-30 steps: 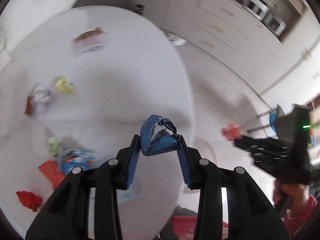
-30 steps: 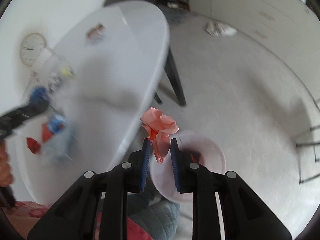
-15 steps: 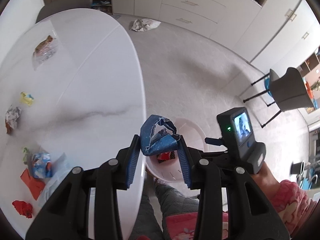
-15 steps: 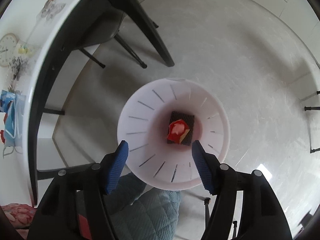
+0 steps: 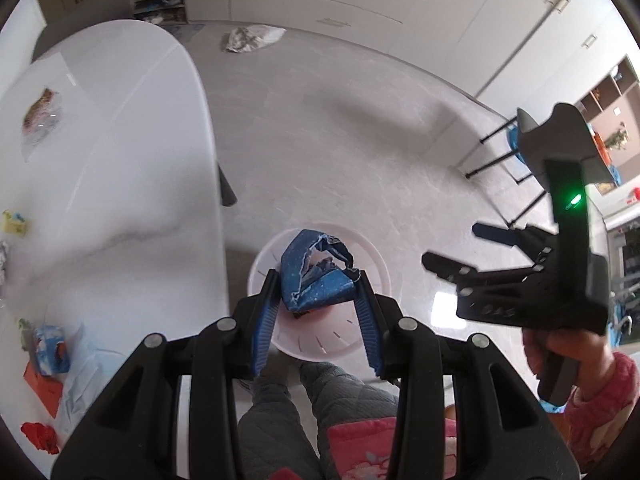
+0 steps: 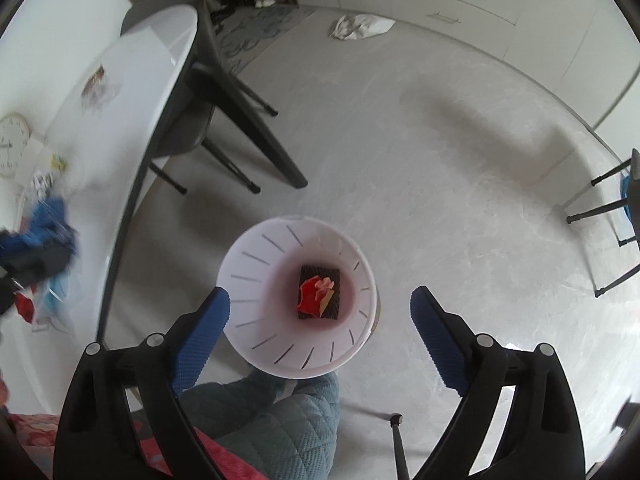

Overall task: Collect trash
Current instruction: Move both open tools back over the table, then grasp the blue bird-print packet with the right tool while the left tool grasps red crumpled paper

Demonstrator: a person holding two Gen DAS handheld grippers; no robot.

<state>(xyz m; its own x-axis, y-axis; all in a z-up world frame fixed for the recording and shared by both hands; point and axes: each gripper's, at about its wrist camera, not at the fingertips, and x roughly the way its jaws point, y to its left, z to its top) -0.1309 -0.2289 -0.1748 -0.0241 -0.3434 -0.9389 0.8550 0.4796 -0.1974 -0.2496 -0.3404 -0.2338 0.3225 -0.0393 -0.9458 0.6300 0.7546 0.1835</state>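
Note:
My left gripper (image 5: pixel 318 300) is shut on a crumpled blue wrapper (image 5: pixel 314 276) and holds it above the white trash bin (image 5: pixel 376 264) on the floor beside the table. My right gripper (image 6: pixel 320 316) is open and empty, above the same bin (image 6: pixel 256 268). A red-and-pink crumpled wrapper (image 6: pixel 318 292) lies at the bin's bottom. In the left wrist view the right gripper (image 5: pixel 460 246) shows at the right, open. In the right wrist view the left gripper with its blue wrapper (image 6: pixel 48 220) shows blurred at the left.
The white oval table (image 5: pixel 120 184) at the left holds several scraps: a red scrap (image 5: pixel 40 436), a blue packet (image 5: pixel 50 344), a yellow bit (image 5: pixel 14 222), a clear wrapper (image 5: pixel 42 114). A crumpled cloth (image 5: pixel 252 38) lies on the floor. Chair legs (image 6: pixel 600 208) stand at the right.
My right gripper opened and dropped the pink-red wrapper into the bin, then drew back. My left gripper carried the blue wrapper from over the table to above the bin.

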